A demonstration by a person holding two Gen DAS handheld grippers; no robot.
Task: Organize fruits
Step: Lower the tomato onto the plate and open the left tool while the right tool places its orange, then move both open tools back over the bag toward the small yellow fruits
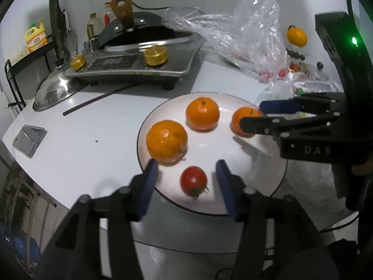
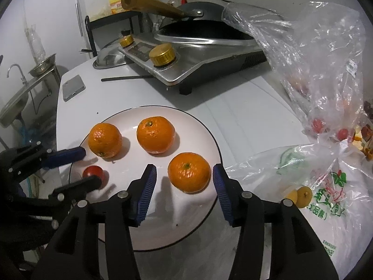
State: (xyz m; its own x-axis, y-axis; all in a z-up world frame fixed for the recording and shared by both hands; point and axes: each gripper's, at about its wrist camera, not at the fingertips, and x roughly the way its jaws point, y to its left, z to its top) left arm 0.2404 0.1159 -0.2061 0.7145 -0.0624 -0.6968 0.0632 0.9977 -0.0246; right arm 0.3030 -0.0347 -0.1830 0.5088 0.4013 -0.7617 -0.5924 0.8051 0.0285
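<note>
The white plate [image 2: 207, 130] sat on the white counter [image 1: 93, 126] and carried three mandarins and one cherry tomato [image 1: 193, 182]; the left gripper [image 1: 186, 170] straddled the tomato with its blue pads standing clear on either side, released, the fruit resting on the plate on its own; the right gripper [image 2: 184, 175] likewise bracketed the nearest mandarin [image 2: 189, 172] with a gap at each pad, gripping nothing. The other two mandarins, one at the left [image 2: 105, 140] and one further back [image 2: 155, 134], lay apart from each other and from both tools. The main risk, as I judged it, was rolling: round fruit on a smooth, shallow plate could be nudged by a pad as either gripper drew back, and the tomato lay near the rim on the left side, so a brush could send it onto the counter or off its edge. The two grippers also worked close together over one plate, so a careless sweep might knock one against the other or tip the rim. More fruit waited in the clear plastic bag [image 2: 314, 58] to the right, whose loose folds could snag a finger during the next reach.
</note>
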